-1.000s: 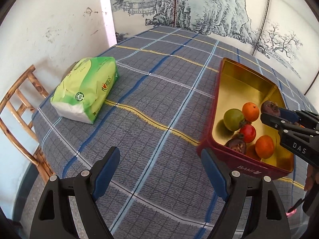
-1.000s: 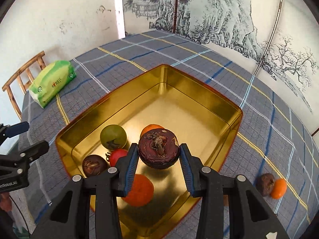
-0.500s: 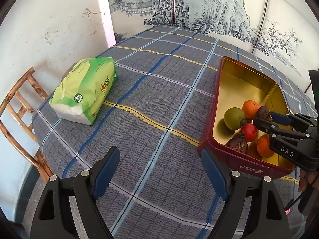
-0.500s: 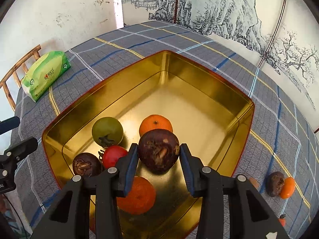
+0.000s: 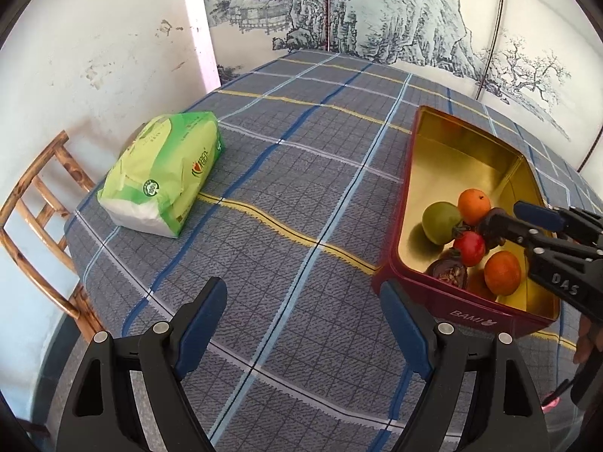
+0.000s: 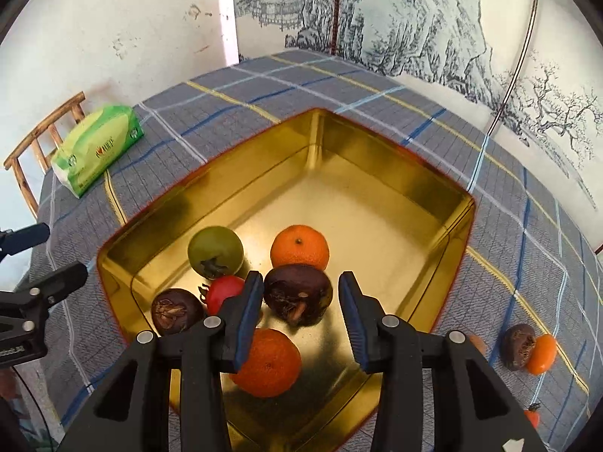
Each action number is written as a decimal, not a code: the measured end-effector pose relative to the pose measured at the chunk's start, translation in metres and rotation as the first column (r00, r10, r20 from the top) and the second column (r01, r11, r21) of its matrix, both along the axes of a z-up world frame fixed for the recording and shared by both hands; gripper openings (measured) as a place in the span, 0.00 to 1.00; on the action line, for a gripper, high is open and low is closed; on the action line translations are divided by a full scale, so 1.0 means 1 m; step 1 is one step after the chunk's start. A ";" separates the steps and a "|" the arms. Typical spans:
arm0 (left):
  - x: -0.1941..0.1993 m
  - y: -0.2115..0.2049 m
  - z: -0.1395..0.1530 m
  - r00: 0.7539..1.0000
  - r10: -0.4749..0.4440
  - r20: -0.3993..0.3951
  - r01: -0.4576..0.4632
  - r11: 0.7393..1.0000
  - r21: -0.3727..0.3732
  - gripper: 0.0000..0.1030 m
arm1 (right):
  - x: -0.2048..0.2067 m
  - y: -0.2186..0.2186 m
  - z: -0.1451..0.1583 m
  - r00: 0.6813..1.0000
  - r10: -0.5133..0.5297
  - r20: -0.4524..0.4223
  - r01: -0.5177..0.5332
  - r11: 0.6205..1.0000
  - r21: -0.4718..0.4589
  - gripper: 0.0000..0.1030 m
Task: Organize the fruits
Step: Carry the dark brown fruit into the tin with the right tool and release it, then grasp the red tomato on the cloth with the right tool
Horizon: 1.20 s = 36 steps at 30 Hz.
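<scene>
A red tin with a gold inside sits on the checked tablecloth. It holds a green fruit, an orange, a red tomato, a dark brown fruit and a second orange. My right gripper reaches low into the tin, shut on another dark brown fruit, right behind the tomato. My left gripper stands open over bare cloth, left of the tin, with nothing between its fingers.
On the cloth right of the tin lie a dark fruit, an orange fruit and a small red one. A green tissue pack lies far left, near a wooden chair and the wall.
My right gripper has sunk deeper into the tin with the dark fruit, which has rolled stem-down between the pads. The left gripper has stayed put.
</scene>
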<state>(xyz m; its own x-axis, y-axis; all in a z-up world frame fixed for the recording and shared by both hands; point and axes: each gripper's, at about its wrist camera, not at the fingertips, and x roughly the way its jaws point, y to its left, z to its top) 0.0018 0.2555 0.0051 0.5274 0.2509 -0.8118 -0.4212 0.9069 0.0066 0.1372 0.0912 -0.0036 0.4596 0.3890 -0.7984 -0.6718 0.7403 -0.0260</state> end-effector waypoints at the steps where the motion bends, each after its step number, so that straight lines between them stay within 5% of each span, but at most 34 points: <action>1: -0.001 -0.001 0.001 1.000 -0.003 0.008 0.003 1.000 0.003 0.81 | -0.001 -0.002 0.004 1.000 -0.002 0.002 0.002 1.000 0.013 0.38; 13: 0.001 -0.017 0.006 0.995 -0.097 0.022 0.098 0.993 -0.062 0.81 | -0.026 -0.089 0.034 0.992 -0.115 0.059 0.109 0.989 0.095 0.43; 26: 0.012 -0.051 0.015 0.986 -0.165 0.006 0.165 0.986 0.009 0.81 | -0.007 -0.218 -0.005 0.919 -0.395 -0.001 0.395 0.918 0.024 0.43; 36: 0.031 -0.092 0.028 0.976 -0.218 -0.013 0.218 0.974 0.060 0.81 | 0.015 -0.226 -0.033 0.905 -0.425 -0.013 0.426 0.905 0.008 0.42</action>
